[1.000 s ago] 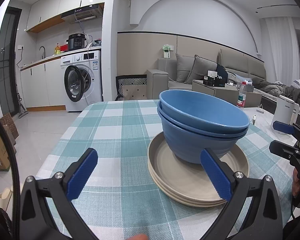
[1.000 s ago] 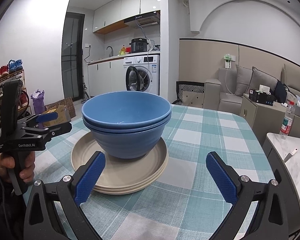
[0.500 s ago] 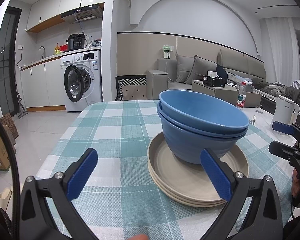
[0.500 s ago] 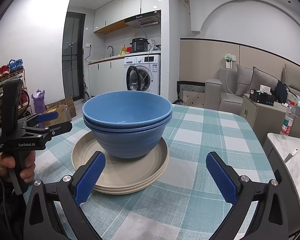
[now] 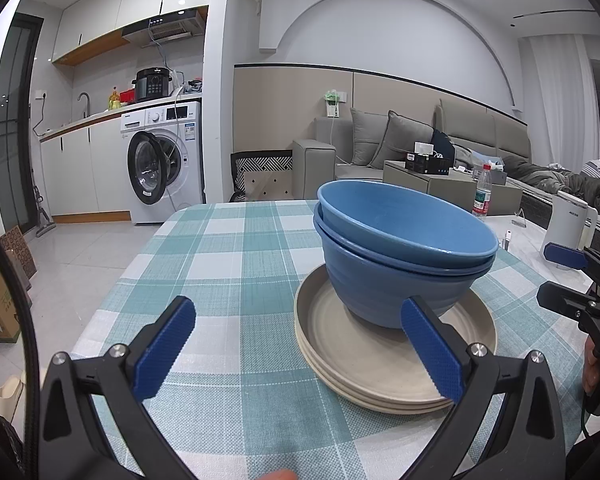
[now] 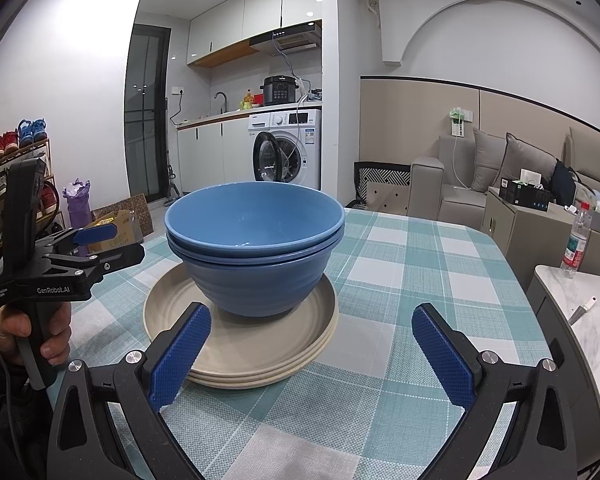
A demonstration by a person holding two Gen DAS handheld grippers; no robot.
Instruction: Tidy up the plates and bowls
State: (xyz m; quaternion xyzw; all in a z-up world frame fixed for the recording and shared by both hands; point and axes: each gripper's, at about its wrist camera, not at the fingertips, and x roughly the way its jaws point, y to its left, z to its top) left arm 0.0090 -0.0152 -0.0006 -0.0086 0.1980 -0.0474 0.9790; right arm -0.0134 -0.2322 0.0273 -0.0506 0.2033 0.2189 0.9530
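Bowls: two blue bowls (image 6: 256, 256) sit nested, mouths up, on the beige plates (image 6: 240, 344), the whole pile near the middle of the checked tablecloth (image 6: 400, 280).
Plates: a stack of what looks like three, lying flat; in the left wrist view it sits at about 2 o'clock from the left gripper (image 5: 300, 344).
Left tool: fingers spread wide, nothing between them; its right pad (image 5: 432, 348) overlaps the plate stack in the view, but I cannot tell whether it touches.
Right tool: the right gripper (image 6: 312, 356) is also spread apart and empty, the pile at about 11 o'clock from it, its left pad (image 6: 180, 356) in front of the plate edge.
Hand: a hand (image 6: 28, 332) grips the left tool's handle at 9 o'clock in the right wrist view.
Risk: the bowls stand tall on a shallow base, so a sideways nudge from either pad could slide them across the plates or tip the upper bowl out of the lower one.
Risk, plates: a pinch on one rim only could lift the top plate unevenly and send the bowls sliding.
Orientation: bowls and plates are round, with no long axis across the table; their axis runs vertically and the openings face the ceiling.
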